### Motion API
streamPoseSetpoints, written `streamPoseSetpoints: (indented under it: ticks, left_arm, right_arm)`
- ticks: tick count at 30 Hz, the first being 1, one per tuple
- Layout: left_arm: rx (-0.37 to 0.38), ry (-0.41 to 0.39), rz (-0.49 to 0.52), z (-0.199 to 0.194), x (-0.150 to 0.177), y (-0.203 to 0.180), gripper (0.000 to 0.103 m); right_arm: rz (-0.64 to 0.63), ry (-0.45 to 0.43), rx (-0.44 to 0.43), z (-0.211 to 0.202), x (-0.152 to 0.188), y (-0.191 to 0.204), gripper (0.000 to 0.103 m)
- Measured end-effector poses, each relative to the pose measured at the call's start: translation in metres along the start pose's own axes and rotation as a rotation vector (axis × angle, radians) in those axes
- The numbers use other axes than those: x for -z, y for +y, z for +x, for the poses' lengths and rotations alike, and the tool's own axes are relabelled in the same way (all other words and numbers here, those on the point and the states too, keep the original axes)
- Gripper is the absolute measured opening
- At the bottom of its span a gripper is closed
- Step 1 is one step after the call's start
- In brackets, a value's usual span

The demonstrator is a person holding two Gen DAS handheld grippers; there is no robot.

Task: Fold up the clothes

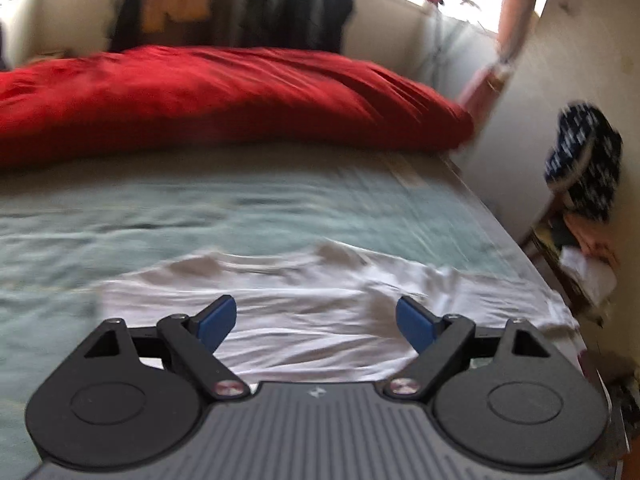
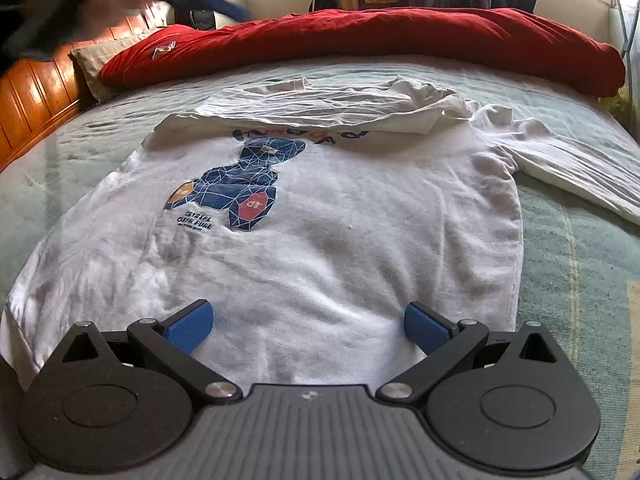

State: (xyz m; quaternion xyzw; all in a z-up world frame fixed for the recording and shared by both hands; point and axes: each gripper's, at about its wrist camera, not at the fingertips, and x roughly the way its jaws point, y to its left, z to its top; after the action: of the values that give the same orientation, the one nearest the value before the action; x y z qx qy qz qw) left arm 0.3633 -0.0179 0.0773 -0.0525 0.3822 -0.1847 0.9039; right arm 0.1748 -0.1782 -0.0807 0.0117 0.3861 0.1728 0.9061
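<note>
Right wrist view: we see the right hand-held gripper (image 2: 308,328) with its blue pads apart and nothing between them, poised over the near hem of the white sweatshirt (image 2: 320,240). That sweatshirt lies flat on the bed (image 2: 580,280), print side up, its far part folded over toward us and one sleeve trailing to the right. Beyond it we see a red duvet (image 2: 360,36). On the blurred left wrist view, the left hand-held gripper (image 1: 316,322) stands equally wide, empty, above white fabric.
</note>
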Motion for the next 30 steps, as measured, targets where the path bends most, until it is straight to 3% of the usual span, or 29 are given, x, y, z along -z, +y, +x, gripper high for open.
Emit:
streamPoseSetpoints:
  ticks: [4,8,11,16,19,23,25,30]
  left_arm:
    - [-0.019,-0.032,-0.069,-0.017,0.022,0.049,0.089]
    - [0.106,0.002,-0.193,0.000,0.057,0.090,0.089]
    - [0.190,-0.023,-0.253,0.017,0.074,0.114,0.089]
    - [0.297,0.024,-0.377,0.040,0.088,0.144,0.089]
    - [0.362,0.001,-0.422,0.044,0.106,0.153,0.089]
    - [0.303,-0.103,-0.566,0.060,0.126,0.170,0.089]
    - [0.241,-0.185,-0.622,0.060,0.136,0.174,0.084]
    - [0.146,-0.240,-0.568,0.042,0.156,0.166,0.077]
  right_arm:
    - [0.033,-0.029,-0.005,-0.001,-0.002,-0.002,0.103]
    - [0.149,-0.049,-0.048,-0.006,-0.010,-0.016,0.103]
    - [0.228,-0.050,-0.069,-0.011,-0.013,-0.027,0.103]
    - [0.230,-0.032,0.033,-0.022,-0.019,-0.027,0.103]
    - [0.229,-0.029,0.074,-0.028,-0.020,-0.028,0.103]
    - [0.275,-0.034,0.097,-0.025,-0.022,-0.028,0.103]
    - [0.290,-0.052,0.098,-0.027,-0.023,-0.025,0.103]
    - [0.293,-0.082,0.140,-0.038,-0.024,-0.021,0.103]
